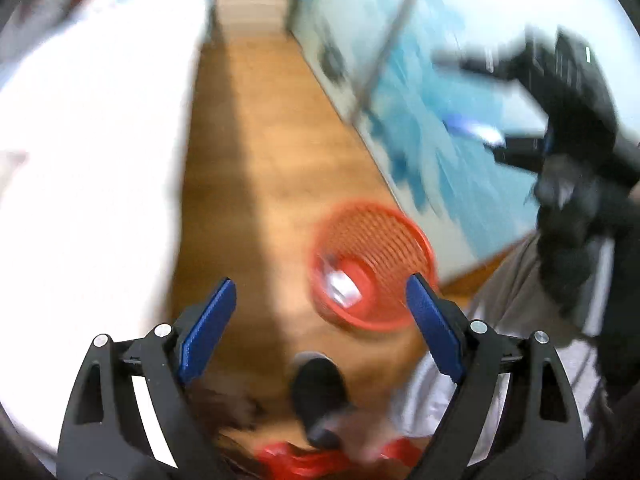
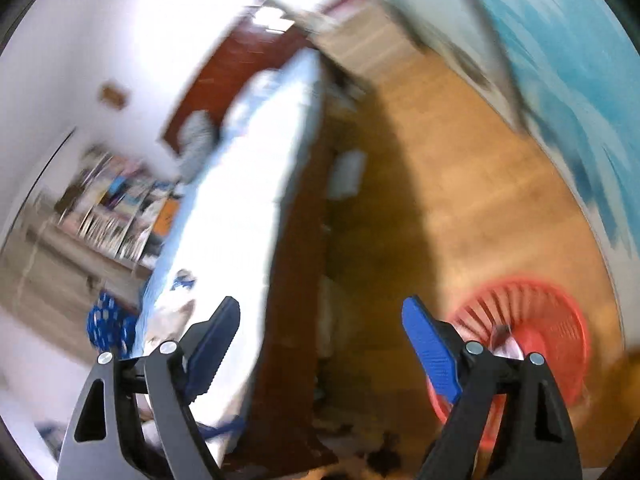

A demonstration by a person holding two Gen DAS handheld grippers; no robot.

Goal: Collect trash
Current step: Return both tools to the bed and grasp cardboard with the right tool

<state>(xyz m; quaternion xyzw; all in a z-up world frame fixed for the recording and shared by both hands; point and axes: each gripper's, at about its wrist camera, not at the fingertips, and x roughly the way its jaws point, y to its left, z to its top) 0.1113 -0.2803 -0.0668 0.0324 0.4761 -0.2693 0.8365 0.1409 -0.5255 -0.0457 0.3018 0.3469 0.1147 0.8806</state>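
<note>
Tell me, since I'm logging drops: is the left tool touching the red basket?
Apart. In the left wrist view the left tool stands open and empty, and the red basket sits on the wooden floor well beyond its fingertips.

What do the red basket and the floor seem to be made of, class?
Red basket: probably moulded plastic, since its walls are an even red lattice of thin ribs. Floor: looks like wood or wood-look laminate, warm brown with a slight sheen; blur hides the grain.

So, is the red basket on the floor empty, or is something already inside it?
Not empty. The red basket stands upright on the floor with something pale lying at its bottom; blur hides what it is.
</note>
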